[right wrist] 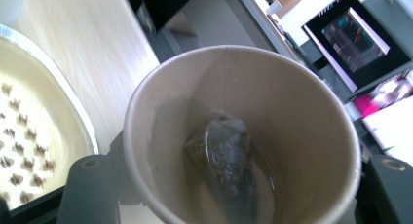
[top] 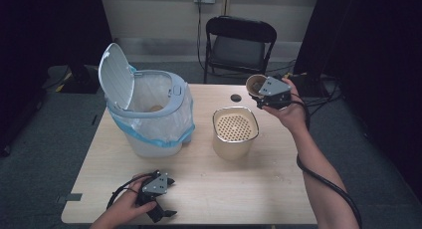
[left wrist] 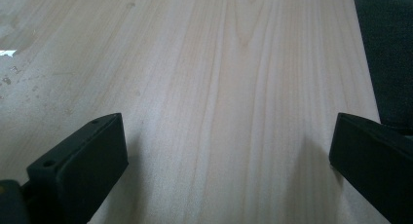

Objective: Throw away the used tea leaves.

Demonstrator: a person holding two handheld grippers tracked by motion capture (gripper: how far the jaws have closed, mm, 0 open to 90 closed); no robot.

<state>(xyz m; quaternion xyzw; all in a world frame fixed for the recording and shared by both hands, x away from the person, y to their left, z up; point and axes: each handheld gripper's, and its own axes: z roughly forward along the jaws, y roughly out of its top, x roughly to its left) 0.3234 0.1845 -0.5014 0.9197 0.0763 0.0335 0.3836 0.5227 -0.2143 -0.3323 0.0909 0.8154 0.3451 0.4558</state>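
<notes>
My right gripper (top: 259, 89) is shut on a brown paper cup (top: 255, 83), held in the air over the table's far right, tipped toward the middle. In the right gripper view the cup (right wrist: 292, 117) sits between both jaws, with a wet tea bag (right wrist: 226, 158) and a little liquid inside. Below and to its left stands a cream container (top: 234, 139) topped by a perforated strainer (top: 235, 128), also seen at the left edge as the strainer (right wrist: 29, 131). My left gripper (top: 166, 196) rests near the front edge of the wooden table (top: 249, 184), jaws open with only bare table (left wrist: 219, 87) between them.
A white bin (top: 149, 109) with a plastic liner and raised lid (top: 114, 77) stands at the table's far left. A small dark round lid (top: 235, 97) lies near the far edge. A black folding chair (top: 239, 45) stands behind the table.
</notes>
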